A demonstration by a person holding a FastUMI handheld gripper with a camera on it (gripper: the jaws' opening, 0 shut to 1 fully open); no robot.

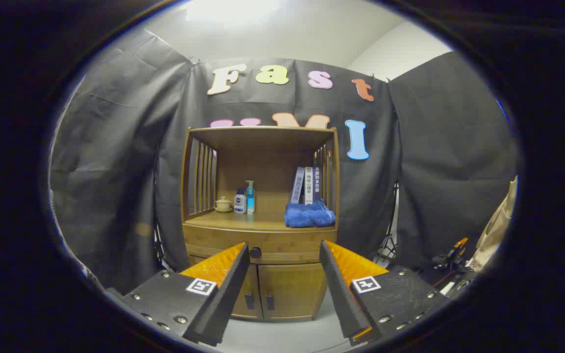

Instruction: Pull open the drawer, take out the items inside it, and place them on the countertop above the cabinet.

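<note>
Well back from the cabinet (261, 274), gripper (285, 250) jaws spread wide and empty, drawer (263, 243) shut, its knob (255, 253) between them, blue towel (309, 215) on the surface above it.

Cabinet stood ahead of the spread gripper fingers.

The gripper (285, 255) hung with fingers apart, the drawer knob (255, 253) just beyond them, nearer the left finger. On the countertop (243, 221) above the drawer (282, 243) sat a cup (223, 204) and two bottles (245, 199) at left, a folded towel (309, 215) at right, books (307, 185) behind it. Two doors (287, 289) lay below.
</note>
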